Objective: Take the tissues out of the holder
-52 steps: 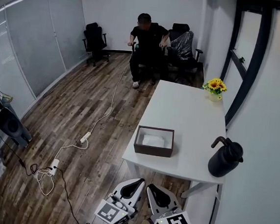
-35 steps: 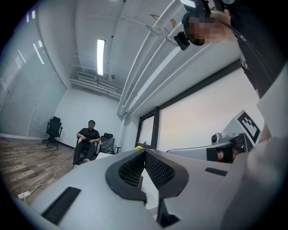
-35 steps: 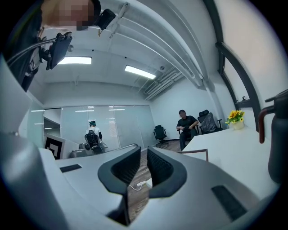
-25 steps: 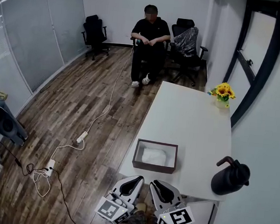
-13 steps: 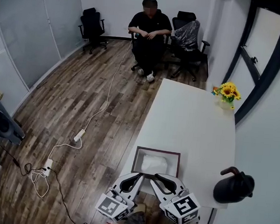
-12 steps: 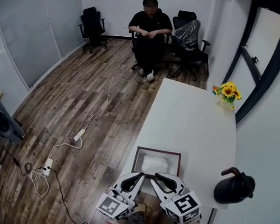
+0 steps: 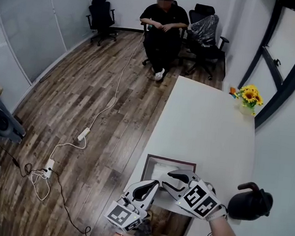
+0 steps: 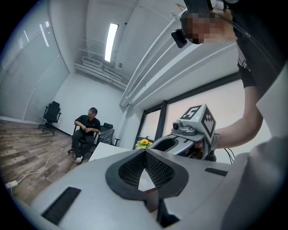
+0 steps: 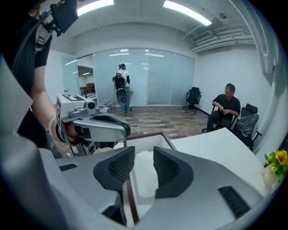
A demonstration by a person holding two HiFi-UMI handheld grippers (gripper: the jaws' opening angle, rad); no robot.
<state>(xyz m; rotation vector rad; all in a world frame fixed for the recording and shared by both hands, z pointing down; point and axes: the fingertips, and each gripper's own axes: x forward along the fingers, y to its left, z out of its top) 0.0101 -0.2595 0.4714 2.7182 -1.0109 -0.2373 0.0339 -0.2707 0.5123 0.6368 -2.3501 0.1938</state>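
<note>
Small office: wood floor, a white counter along the right wall, a seated person at the far end, and a black jug at the near corner. Head view: the dark holder sits at the counter's near edge with the white tissues lying inside it. The right gripper tips down over the holder's near side. The left gripper is just beside it, over the counter's edge. Left gripper view: its fingers are pressed together at the tips with nothing between them, and they point level across the counter. Right gripper view: its fingers are spread and have just been opening. The tissues show in the gap, lower down, and are not pinched. As I read it, no tissues are out yet. What is left: lower the fingers, close on the wad, lift it clear.
</note>
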